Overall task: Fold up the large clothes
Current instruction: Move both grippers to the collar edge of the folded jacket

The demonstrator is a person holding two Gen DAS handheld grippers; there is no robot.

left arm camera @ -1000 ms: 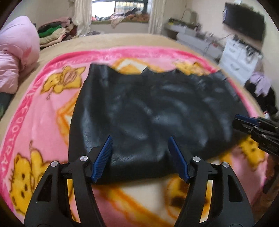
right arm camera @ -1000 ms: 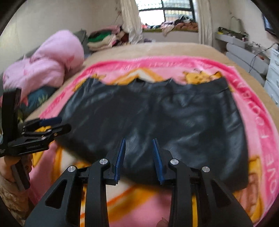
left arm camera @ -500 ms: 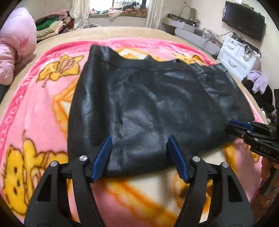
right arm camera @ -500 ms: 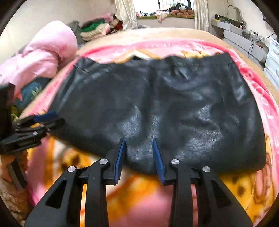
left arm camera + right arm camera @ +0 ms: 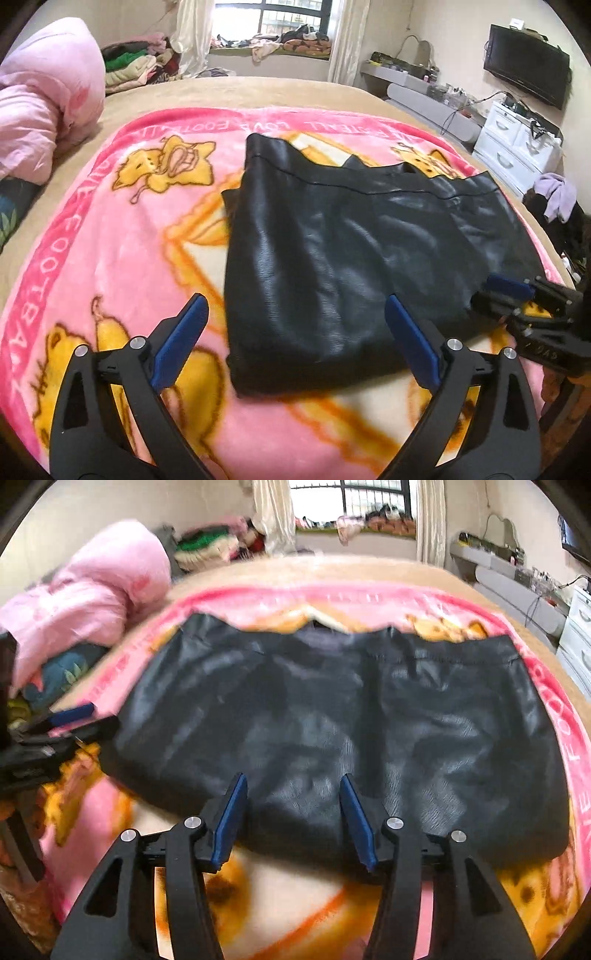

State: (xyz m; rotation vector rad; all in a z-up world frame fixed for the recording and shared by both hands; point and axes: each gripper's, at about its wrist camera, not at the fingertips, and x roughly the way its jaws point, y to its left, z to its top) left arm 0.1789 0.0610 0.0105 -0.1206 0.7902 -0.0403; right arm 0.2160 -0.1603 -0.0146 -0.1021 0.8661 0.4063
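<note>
A pink cartoon-print fleece blanket (image 5: 110, 229) fills the frame under the black glossy leather-look garment (image 5: 351, 258) at centre, probably heavy, slick and supple, best pinched along its near hem, where the left gripper (image 5: 295, 339) and right gripper (image 5: 291, 812) are opening, empty.
</note>
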